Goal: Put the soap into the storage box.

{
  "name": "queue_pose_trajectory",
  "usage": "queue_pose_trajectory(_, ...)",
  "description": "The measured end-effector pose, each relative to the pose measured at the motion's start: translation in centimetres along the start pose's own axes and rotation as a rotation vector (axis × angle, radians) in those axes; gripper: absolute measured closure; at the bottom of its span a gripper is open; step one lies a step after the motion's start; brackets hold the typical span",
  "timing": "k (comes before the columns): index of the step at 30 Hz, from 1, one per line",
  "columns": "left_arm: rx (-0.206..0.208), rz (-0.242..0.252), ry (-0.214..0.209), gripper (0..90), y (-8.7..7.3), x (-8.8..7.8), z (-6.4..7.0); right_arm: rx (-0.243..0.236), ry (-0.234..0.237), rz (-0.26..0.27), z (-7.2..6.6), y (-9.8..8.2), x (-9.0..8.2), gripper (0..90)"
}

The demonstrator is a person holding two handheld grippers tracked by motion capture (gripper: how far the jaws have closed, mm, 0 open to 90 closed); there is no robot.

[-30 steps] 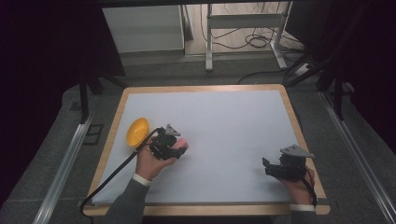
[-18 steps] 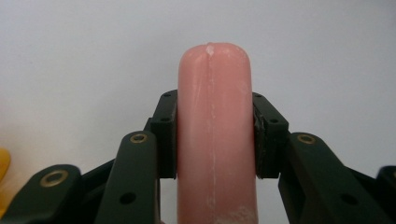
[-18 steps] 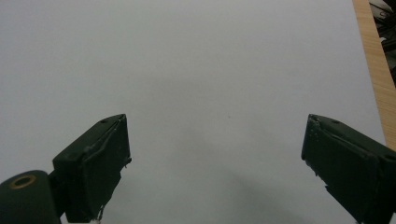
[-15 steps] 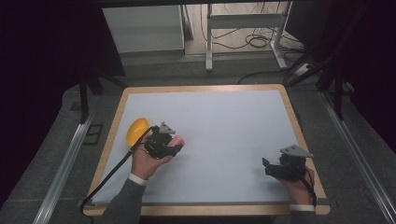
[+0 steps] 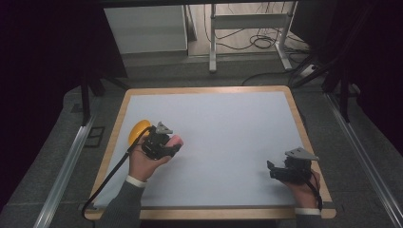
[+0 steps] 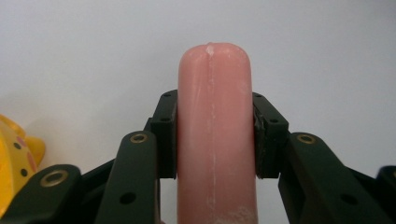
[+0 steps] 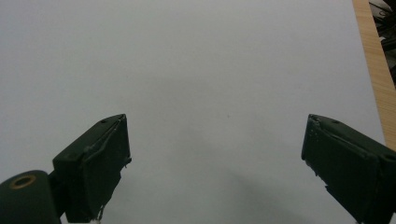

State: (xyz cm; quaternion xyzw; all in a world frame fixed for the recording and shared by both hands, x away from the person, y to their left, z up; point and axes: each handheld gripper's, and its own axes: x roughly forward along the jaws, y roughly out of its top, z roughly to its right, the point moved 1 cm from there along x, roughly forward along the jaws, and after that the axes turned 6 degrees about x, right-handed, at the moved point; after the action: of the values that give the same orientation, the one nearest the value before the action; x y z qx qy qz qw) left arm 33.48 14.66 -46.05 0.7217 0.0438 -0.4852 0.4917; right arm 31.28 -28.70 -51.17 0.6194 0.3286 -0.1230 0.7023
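In the high view, the left gripper (image 5: 167,142) sits over the left part of the pale grey table top with a wooden rim (image 5: 204,90), clamped on a smooth pink sausage-shaped toy (image 5: 176,140) whose rounded end sticks out past the jaws toward the middle of the table; a rounded yellow plastic toy (image 5: 138,130) lies just beside that gripper, near the left rim. The right gripper (image 5: 271,168) rests near the right rim, well apart from both toys, its jaws pointing left. In the left gripper view, the two black jaws press against the sides of the pink toy (image 6: 215,130), which stands up between them, and the yellow toy (image 6: 16,154), dotted with small spots, shows at the left edge. In the right gripper view, the jaws stand wide apart with nothing between them, above the bare table surface (image 7: 210,70), its wooden rim at the right.
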Motion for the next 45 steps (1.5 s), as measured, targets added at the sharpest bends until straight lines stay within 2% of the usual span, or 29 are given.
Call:
queue_pose_trajectory(30,-0.029,0.007,0.027,60.1,-0.2,-0.7,-1.6,0.009,-0.006,-0.006,0.1,0.0,0.0,7.6)
queue_pose_trajectory(45,-0.066,0.018,0.057,60.1,-0.3,-1.6,-3.3,0.008,-0.006,0.001,0.1,0.0,-0.1,7.6)
